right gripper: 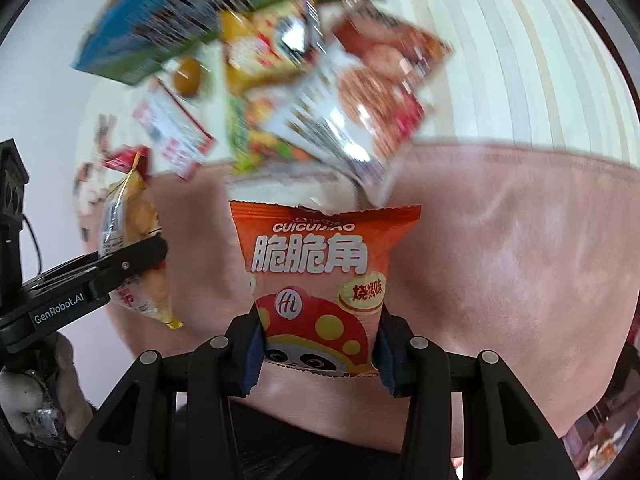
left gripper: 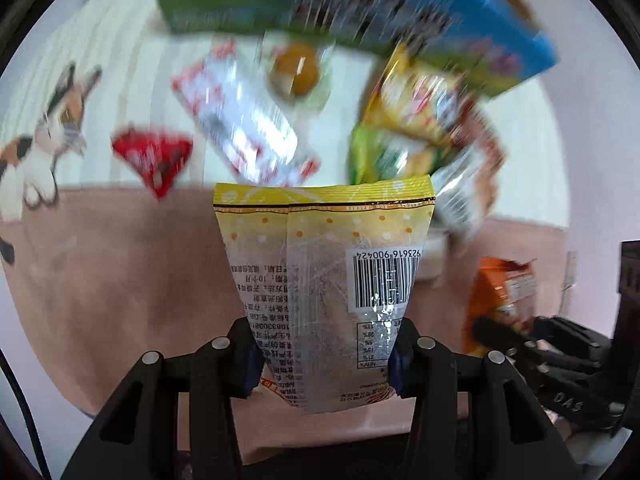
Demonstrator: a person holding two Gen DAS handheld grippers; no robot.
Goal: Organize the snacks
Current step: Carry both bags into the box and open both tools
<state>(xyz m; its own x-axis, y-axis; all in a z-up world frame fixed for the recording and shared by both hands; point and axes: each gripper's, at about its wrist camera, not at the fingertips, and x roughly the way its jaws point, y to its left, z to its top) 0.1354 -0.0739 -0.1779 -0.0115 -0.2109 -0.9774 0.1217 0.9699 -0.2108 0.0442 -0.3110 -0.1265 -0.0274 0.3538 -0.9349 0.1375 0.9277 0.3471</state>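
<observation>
Holding a yellow packet (left gripper: 324, 280) in my left tongs (left gripper: 322, 360) and an orange packet (right gripper: 320, 280) in my right tongs (right gripper: 318, 354), both raised over the pink cloth (right gripper: 500, 260), I judge either slick bag could slip from its low pinch.

Pink cloth (right gripper: 500, 248) beside striped cream cover (right gripper: 520, 80), blurred snack packets (right gripper: 352, 92) and blue box (left gripper: 360, 12) lying there
</observation>
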